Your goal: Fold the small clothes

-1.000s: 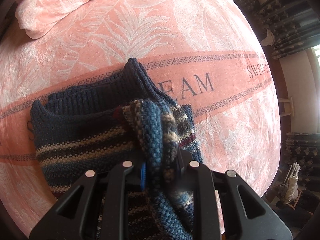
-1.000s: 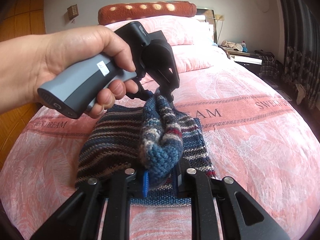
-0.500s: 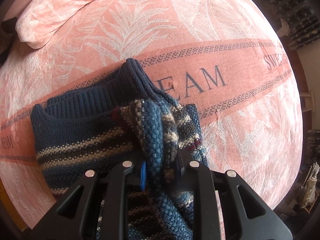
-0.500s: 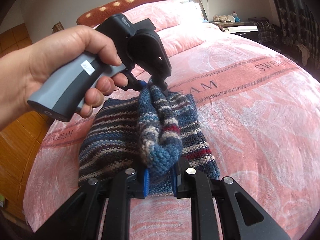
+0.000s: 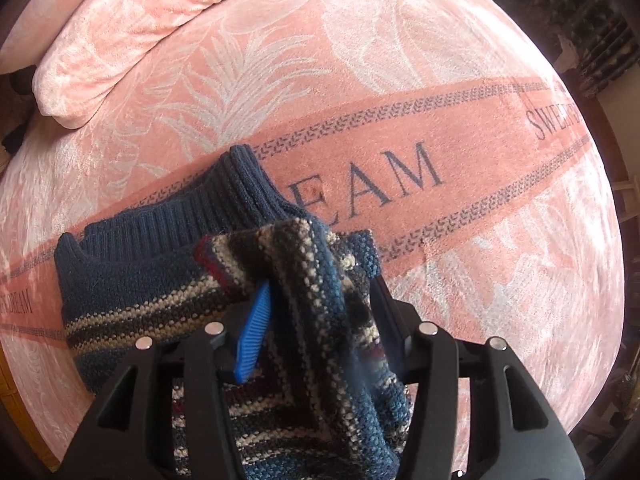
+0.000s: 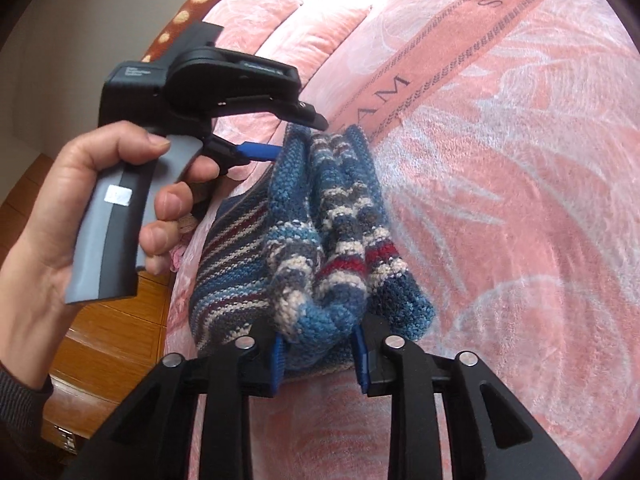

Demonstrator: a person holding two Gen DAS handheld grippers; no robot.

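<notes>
A small blue striped knit sweater (image 5: 140,300) lies on the pink bed cover (image 5: 400,80), its ribbed navy collar toward the far side. My left gripper (image 5: 320,300) stands open, and a raised fold of the sweater hangs loosely between its fingers beside the bare blue pad (image 5: 256,332). In the right wrist view a hand (image 6: 52,208) holds the left gripper (image 6: 298,136), jaws apart at the far end of the sweater (image 6: 240,264). My right gripper (image 6: 320,356) is shut on the bunched near end of that fold.
The bed cover (image 6: 520,200) spreads wide to the right, with a lettered band across it. Pink pillows (image 5: 120,40) lie at the far side. Wooden panelling (image 6: 112,320) is at the left edge of the bed.
My left gripper has opened and the fold it pinched now sits loose between its fingers. Both grippers have tilted and carried the fold lower. The right gripper's fingers have spread a little.
</notes>
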